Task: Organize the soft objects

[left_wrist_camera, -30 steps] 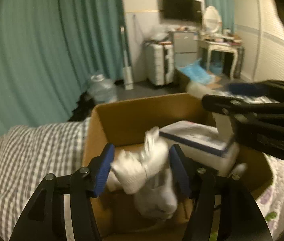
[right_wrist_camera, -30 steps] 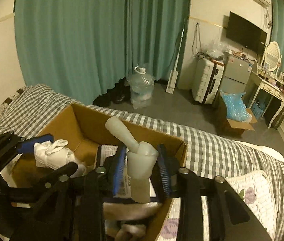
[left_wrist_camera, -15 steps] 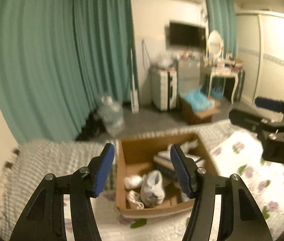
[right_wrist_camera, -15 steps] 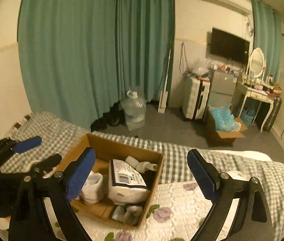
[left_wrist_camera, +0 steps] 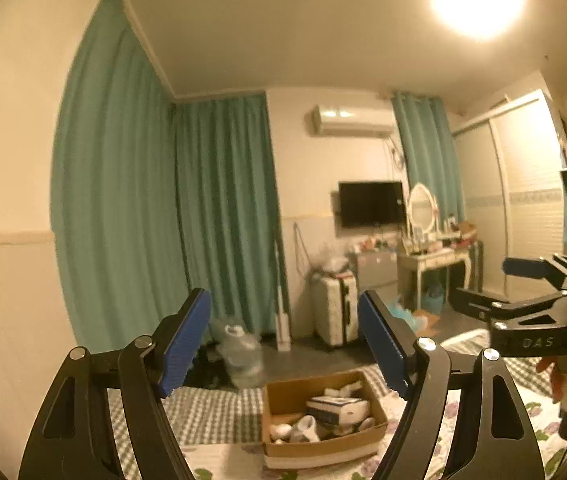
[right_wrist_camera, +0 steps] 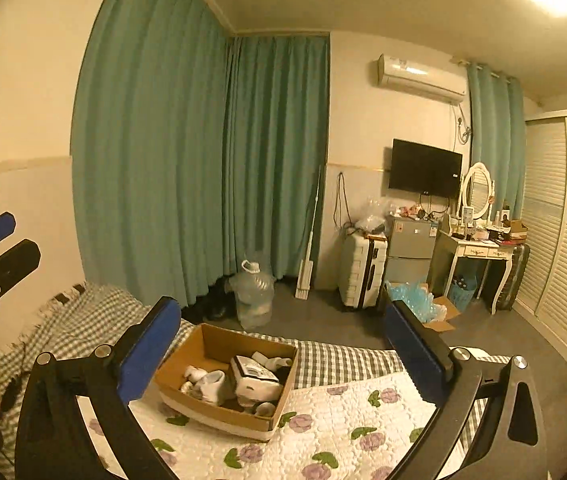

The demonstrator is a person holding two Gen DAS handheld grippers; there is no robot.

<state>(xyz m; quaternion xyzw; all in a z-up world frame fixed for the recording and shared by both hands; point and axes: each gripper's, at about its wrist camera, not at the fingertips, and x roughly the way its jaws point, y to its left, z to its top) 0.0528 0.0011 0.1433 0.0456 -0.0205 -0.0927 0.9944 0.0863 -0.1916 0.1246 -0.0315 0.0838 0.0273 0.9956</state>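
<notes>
Above the bed, our left gripper [left_wrist_camera: 283,344] and right gripper [right_wrist_camera: 283,354] are opening, nothing between the jaws; socks [right_wrist_camera: 207,386] lie in the cardboard box [right_wrist_camera: 219,344]. We judge the packing finished and keep clear.

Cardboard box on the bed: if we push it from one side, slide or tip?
The cardboard box is low and wide, so probably slides, not tips. It sits on a soft quilt, so it may drag or snag. Its thin walls likely flex if pinched.
</notes>
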